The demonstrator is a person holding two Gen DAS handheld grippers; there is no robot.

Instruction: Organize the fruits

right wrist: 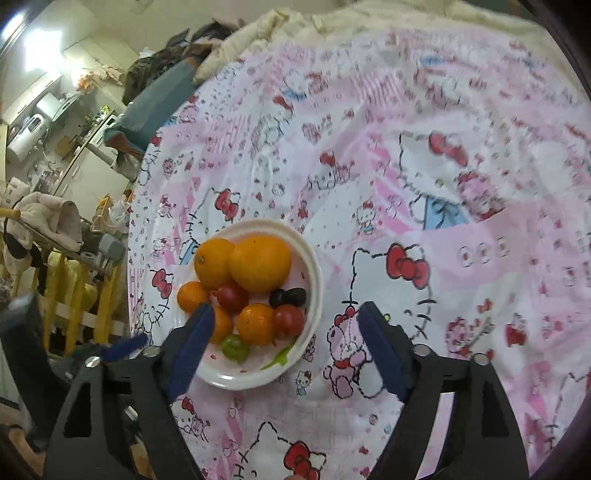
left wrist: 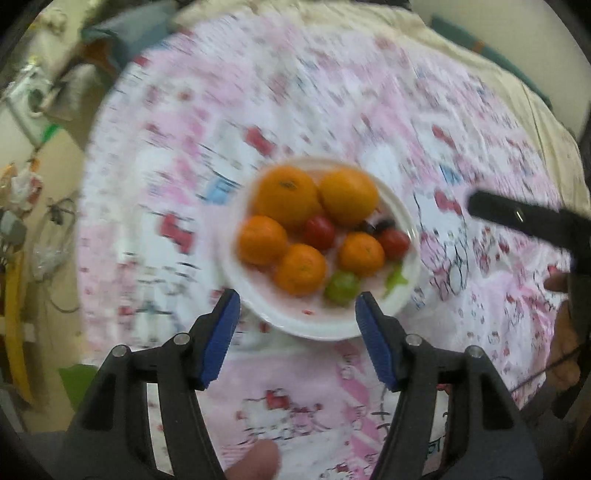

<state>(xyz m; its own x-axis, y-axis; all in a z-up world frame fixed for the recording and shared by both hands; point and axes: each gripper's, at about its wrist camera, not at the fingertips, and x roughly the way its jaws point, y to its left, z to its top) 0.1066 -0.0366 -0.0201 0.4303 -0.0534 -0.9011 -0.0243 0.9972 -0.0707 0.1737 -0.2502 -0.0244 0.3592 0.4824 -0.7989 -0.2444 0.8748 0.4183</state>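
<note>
White plate (left wrist: pixel 258 295) w/ the fruit sits on a pink-and-white cartoon-cat cloth (left wrist: pixel 332 92), roughly mid-frame in the left wrist view and lower left of centre in the right wrist view (right wrist: pixel 314 266). On it: two big oranges (left wrist: pixel 286 195) at the far side, touching each other; three smaller mandarins (left wrist: pixel 263 240) nearer, in a loose row. A red cherry tomato (left wrist: pixel 319 232) sits betw the oranges and mandarins, a 2nd red one (left wrist: pixel 394 242) at the plate's right edge. Two dark grapes (right wrist: pixel 287 296) lie side by side by the right rim, behind that 2nd tomato. A green tomato (left wrist: pixel 342 287) is at the near side, w/ a green leaf scrap (left wrist: pixel 397 277) just beside it. Small red specks on the bare plate surface near the front.

Left gripper (left wrist: pixel 297 308) hovers above the plate's near edge, jaws spread wide, nothing betw the blue pads (left wrist: pixel 218 339). Right gripper (right wrist: pixel 286 321) is also spread wide and empty; its left pad overlaps one mandarin in view, can't tell if touching. Its black finger pokes in at the right of the left wrist view, w/ the person's hand (left wrist: pixel 561 343) behind it.

Left view is motion-blurred. Beyond the cloth: cream bedding (right wrist: pixel 280 22) at the far end, cluttered room and yellow rails (right wrist: pixel 85 295) to the left.
</note>
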